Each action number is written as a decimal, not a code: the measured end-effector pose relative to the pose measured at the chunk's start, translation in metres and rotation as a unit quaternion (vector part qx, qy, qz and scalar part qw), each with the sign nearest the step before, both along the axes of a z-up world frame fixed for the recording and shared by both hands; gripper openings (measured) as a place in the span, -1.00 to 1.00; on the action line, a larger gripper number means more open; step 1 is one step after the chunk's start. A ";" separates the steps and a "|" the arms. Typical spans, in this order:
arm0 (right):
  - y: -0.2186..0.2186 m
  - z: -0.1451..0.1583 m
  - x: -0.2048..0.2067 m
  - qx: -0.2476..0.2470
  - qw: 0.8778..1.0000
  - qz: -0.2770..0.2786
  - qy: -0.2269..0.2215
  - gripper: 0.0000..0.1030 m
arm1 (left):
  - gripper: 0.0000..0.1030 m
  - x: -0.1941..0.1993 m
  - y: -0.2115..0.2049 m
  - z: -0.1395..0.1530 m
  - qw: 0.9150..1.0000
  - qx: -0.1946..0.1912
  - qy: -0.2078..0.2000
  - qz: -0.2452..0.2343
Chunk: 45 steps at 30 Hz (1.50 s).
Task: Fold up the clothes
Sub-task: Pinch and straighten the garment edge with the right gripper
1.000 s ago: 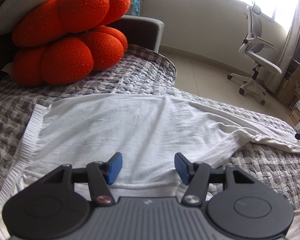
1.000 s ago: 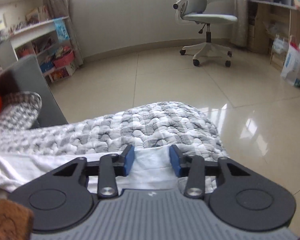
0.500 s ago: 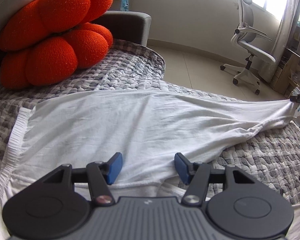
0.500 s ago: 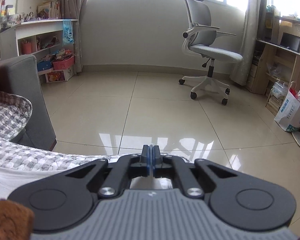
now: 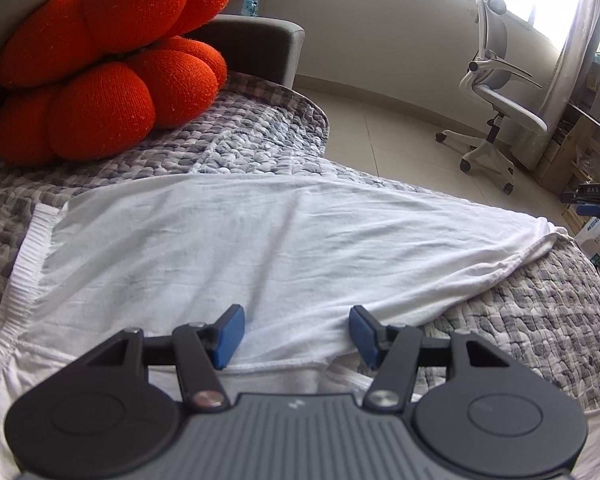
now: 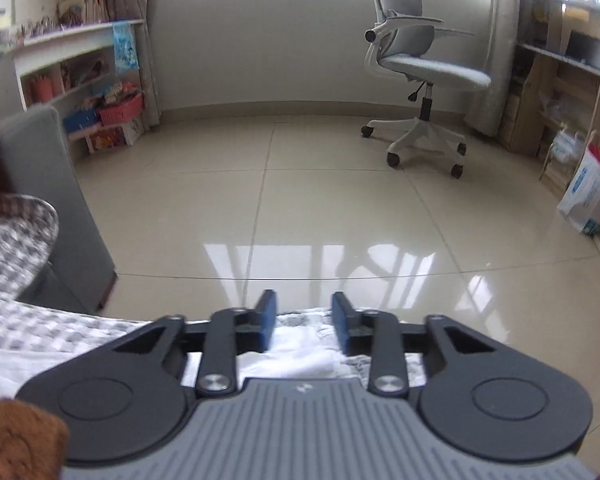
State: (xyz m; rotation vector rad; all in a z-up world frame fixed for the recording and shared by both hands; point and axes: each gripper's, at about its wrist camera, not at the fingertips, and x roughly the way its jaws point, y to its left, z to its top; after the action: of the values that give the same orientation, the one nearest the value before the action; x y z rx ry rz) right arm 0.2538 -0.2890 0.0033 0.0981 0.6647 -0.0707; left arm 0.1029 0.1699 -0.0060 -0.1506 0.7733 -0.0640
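Observation:
A white garment [image 5: 236,248] lies spread flat on the grey quilted bed cover [image 5: 540,320], with a ribbed hem at its left edge and a pointed corner drawn out to the right. My left gripper [image 5: 296,334] hovers open just above the garment's near edge, nothing between its blue pads. In the right wrist view my right gripper [image 6: 304,320] hangs over the garment's far corner [image 6: 300,350] at the bed's edge; its jaws are opening and the cloth lies below them, free of the pads. The right gripper's tip also shows in the left wrist view [image 5: 592,200].
A big orange knotted cushion [image 5: 104,64] sits at the back left against a grey sofa arm [image 5: 260,48]. Past the bed edge is glossy tiled floor [image 6: 340,208] with a grey office chair [image 6: 424,68], shelves [image 6: 80,80] on the left and a paper bag [image 6: 592,196] on the right.
The right gripper shut on the garment's corner, pulled it out to the right until the cloth lay taut and flat, then opened and let the corner drop. The left gripper stayed put.

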 end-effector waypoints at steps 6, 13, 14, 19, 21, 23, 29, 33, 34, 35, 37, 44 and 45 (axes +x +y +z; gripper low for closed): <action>0.021 -0.012 -0.012 -0.006 0.997 0.063 0.036 0.07 | 0.17 -0.001 -0.005 0.001 1.000 0.003 0.000 -0.010; 0.007 -0.025 -0.025 -0.044 0.996 0.055 0.060 0.05 | 0.22 -0.005 -0.004 0.001 1.000 0.001 0.007 -0.021; 0.000 -0.026 -0.027 -0.045 0.996 0.049 0.064 0.05 | 0.23 -0.004 -0.003 0.001 1.000 -0.002 0.008 -0.022; -0.020 -0.020 -0.037 -0.006 0.999 -0.013 0.052 0.05 | 0.23 -0.003 -0.001 0.001 1.000 -0.014 0.009 -0.018; -0.025 -0.019 -0.037 0.072 0.997 -0.015 0.037 0.05 | 0.23 -0.004 0.001 0.003 1.000 -0.017 0.007 -0.015; -0.025 -0.022 -0.032 0.132 0.990 -0.028 0.033 0.05 | 0.23 -0.004 0.003 0.003 1.000 -0.017 0.007 -0.011; -0.004 -0.024 -0.015 0.090 0.994 -0.047 0.037 -0.88 | 0.23 -0.003 0.013 0.001 1.000 -0.025 0.012 0.005; -0.006 -0.007 -0.020 0.055 0.997 -0.059 0.002 -0.91 | 0.23 -0.003 0.015 0.001 0.999 -0.030 0.013 0.006; -0.007 -0.003 -0.023 0.037 0.998 -0.059 -0.008 -0.91 | 0.23 -0.003 0.015 0.001 0.999 -0.032 0.013 0.007; -0.006 0.000 -0.023 0.024 0.998 -0.060 -0.012 -0.91 | 0.23 -0.003 0.015 0.001 0.999 -0.031 0.014 0.006; -0.001 -0.002 -0.020 0.000 0.998 -0.063 -0.006 -0.92 | 0.23 -0.002 0.015 0.000 0.999 -0.030 0.016 0.006; -0.003 -0.026 -0.016 -0.017 0.996 -0.078 0.030 -0.89 | 0.24 -0.001 0.019 -0.002 0.999 -0.033 0.021 0.001; -0.009 -0.022 -0.020 0.007 0.996 -0.082 0.017 -0.88 | 0.24 -0.001 0.020 -0.002 0.999 -0.034 0.021 0.001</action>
State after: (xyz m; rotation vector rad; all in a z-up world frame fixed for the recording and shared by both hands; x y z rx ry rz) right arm 0.2340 -0.2977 -0.0191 0.1651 0.6907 -0.2260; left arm 0.1017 0.1900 -0.0078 -0.2182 0.8136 -0.0864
